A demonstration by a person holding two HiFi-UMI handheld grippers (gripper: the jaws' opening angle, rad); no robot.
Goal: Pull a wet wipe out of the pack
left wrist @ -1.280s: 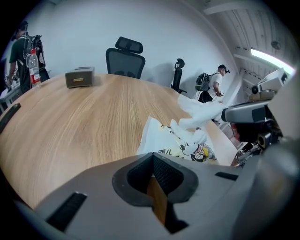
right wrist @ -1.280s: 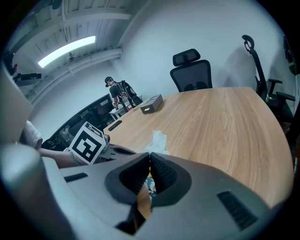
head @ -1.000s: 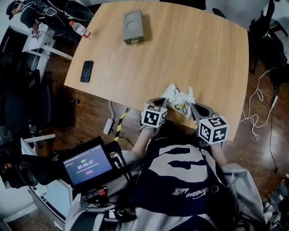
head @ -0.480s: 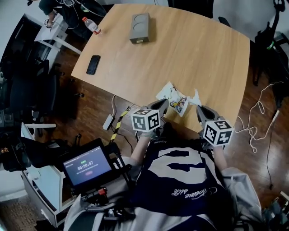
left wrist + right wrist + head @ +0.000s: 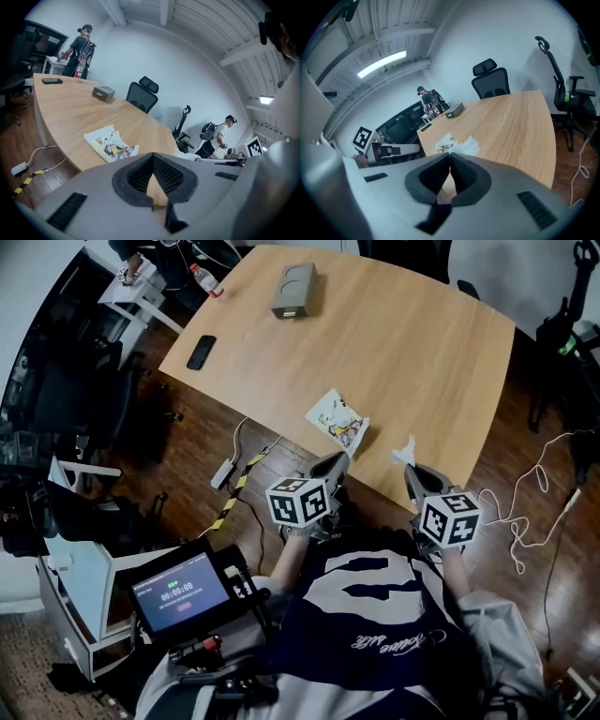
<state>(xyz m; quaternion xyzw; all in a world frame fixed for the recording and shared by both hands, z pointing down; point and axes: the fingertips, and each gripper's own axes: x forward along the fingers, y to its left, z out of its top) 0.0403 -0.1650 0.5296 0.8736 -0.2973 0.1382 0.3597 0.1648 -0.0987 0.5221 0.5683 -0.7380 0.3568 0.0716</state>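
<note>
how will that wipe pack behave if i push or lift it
Probably floppy: the wipe pack lies flat and crumpled, so it would likely sag when lifted. It looks thin, so a push should slide it along the smooth table.

The table (image 5: 422, 352) is smooth, matt wood; the pack (image 5: 337, 420) crinkled, glossy plastic; the wipe (image 5: 405, 452) soft white cloth.

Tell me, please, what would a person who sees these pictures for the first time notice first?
First comes the white wet wipe, which stands up from the tips of the right claw; that claw is shut on it, over the near edge of the wooden table. Next comes the colourful wipe pack, which lies on the table apart from both claws. The left claw is shut and empty.
</note>
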